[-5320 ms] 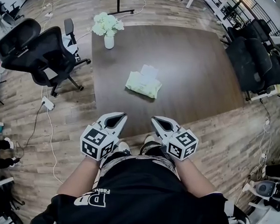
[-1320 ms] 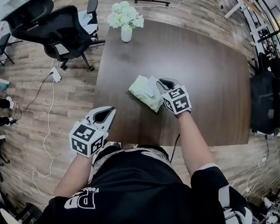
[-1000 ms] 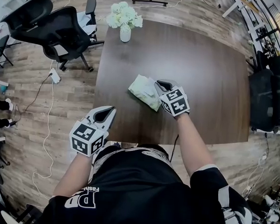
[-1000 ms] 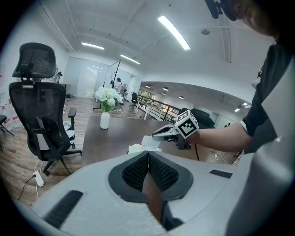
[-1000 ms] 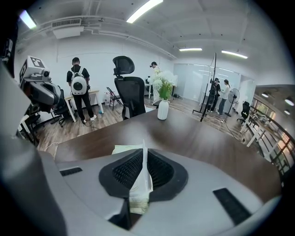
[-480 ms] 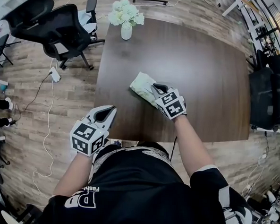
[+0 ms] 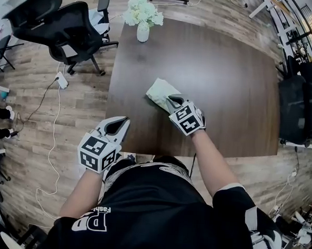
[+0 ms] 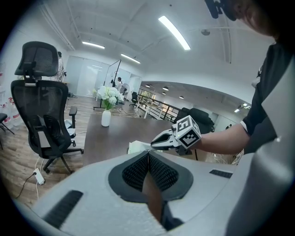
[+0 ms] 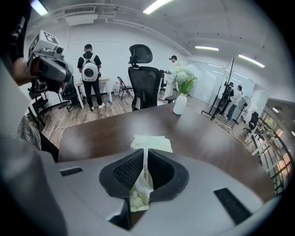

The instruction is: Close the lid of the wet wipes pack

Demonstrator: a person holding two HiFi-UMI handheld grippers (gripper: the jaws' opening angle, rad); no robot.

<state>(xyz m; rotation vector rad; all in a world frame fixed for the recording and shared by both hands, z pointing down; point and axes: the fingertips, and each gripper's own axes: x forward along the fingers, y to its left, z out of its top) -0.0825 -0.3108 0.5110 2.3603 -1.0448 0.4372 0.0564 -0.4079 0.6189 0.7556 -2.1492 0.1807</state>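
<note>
**Lid [image 9: 144,161] clamped; pack [image 7: 159,91] unanchored**
My right hand-held gripper [image 7: 170,100] pinches the pack's lid, mid-counter [image 7: 227,73]; the left [image 7: 117,123], jaws together and empty, hangs off the counter's near edge. Folding the lid may drag the pack.

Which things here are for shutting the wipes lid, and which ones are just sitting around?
For the job:
wet wipes pack, lying on the table
right gripper, pinching the pack

Just lying about:
left gripper, shut with nothing in it, waiting off the table's near edge
vase of flowers
office chairs
cable on the floor
</note>
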